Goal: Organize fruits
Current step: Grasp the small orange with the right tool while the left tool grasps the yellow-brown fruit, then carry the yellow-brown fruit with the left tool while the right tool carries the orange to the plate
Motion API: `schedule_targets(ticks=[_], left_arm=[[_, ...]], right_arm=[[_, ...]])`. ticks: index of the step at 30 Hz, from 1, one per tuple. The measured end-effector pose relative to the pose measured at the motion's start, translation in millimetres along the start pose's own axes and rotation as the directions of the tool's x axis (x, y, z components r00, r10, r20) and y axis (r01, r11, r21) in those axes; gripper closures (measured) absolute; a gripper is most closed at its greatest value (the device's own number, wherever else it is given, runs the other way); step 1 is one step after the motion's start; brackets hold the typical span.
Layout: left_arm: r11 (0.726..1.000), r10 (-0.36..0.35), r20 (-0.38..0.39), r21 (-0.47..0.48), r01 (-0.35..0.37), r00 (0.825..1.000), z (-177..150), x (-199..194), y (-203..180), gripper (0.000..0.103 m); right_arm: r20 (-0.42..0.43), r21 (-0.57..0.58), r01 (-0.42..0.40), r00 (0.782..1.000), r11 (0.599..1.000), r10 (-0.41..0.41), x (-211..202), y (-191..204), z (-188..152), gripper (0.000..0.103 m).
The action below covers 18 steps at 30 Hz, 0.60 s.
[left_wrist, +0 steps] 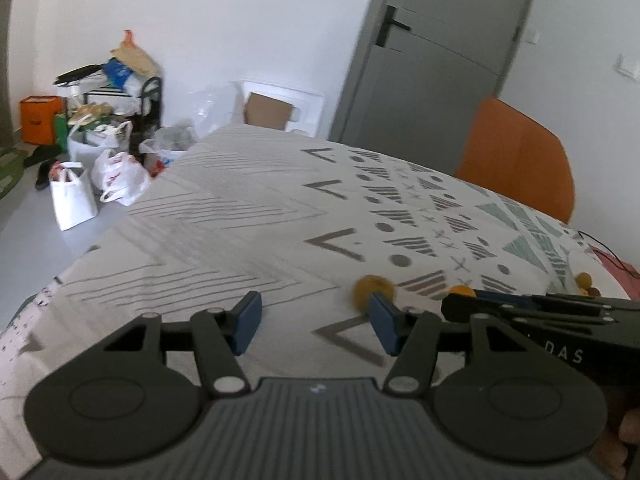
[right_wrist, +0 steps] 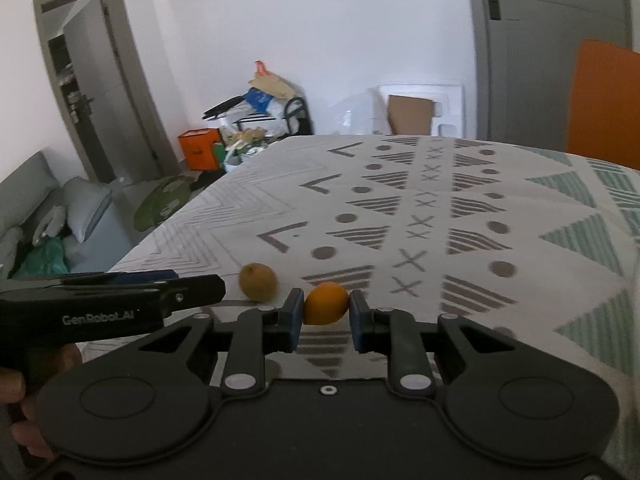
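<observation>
Gripping one orange fruit [right_wrist: 325, 304], the right gripper [right_wrist: 325, 316] jaws clench it beside one brown fruit [right_wrist: 258, 282]; left gripper [left_wrist: 316, 322] jaws released.

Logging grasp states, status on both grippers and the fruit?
Right gripper shut on orange. Left gripper open, empty, kiwi just beyond its jaws. Tablecloth ahead, nothing blocking.

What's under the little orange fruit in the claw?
The patterned white tablecloth lies under the small round orange fruit, which the right claw grips. Whether it still touches the cloth is hidden.
</observation>
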<state>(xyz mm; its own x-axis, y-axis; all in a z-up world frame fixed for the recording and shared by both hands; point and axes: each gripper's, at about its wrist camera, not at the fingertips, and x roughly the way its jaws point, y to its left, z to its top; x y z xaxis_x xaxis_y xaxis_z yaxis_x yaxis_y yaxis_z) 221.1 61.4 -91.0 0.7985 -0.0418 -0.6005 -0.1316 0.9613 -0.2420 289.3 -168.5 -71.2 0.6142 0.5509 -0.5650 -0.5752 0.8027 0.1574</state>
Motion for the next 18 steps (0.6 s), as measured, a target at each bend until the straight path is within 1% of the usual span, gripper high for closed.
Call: schedule_targets(ticks=[7,10,12,13,16,18], left_arm=[[0.997,-0.055,-0.023,0.061,0.057,0.998,1.3,12.8,-24.1,0.046],[0.993,-0.065,-0.038,0.095,0.068,0.997,-0.3,20.6,-31.9,0.046],[0.992,-0.056,-0.046,0.113,0.061,0.997,-1.0,28.2,-36.4,0.052],[0.991,-0.043,-0.036,0.128,0.047,0.998,-1.2,29.8,-39.1,0.056],[0.991,-0.022,-0.039,0.13,0.027,0.999,2.3,34.2,-43.7,0.078],[0.992,-0.032,-0.044,0.123,0.037,0.999,3.0,32.1,-46.3,0.078]], right_arm=[[0.031,0.047,0.065,0.997,0.997,-0.066,-20.4,-16.0,-8.8,0.08],[0.048,0.069,0.089,0.995,0.994,-0.093,-31.9,-24.6,-13.4,0.08],[0.056,0.087,0.105,0.992,0.991,-0.11,-39.1,-30.9,-17.8,0.08],[0.058,0.095,0.112,0.991,0.989,-0.118,-42.1,-34.6,-19.7,0.08],[0.064,0.12,0.133,0.988,0.984,-0.142,-51.3,-43.5,-25.6,0.08],[0.07,0.14,0.14,0.986,0.98,-0.151,-57.4,-49.3,-27.8,0.08]])
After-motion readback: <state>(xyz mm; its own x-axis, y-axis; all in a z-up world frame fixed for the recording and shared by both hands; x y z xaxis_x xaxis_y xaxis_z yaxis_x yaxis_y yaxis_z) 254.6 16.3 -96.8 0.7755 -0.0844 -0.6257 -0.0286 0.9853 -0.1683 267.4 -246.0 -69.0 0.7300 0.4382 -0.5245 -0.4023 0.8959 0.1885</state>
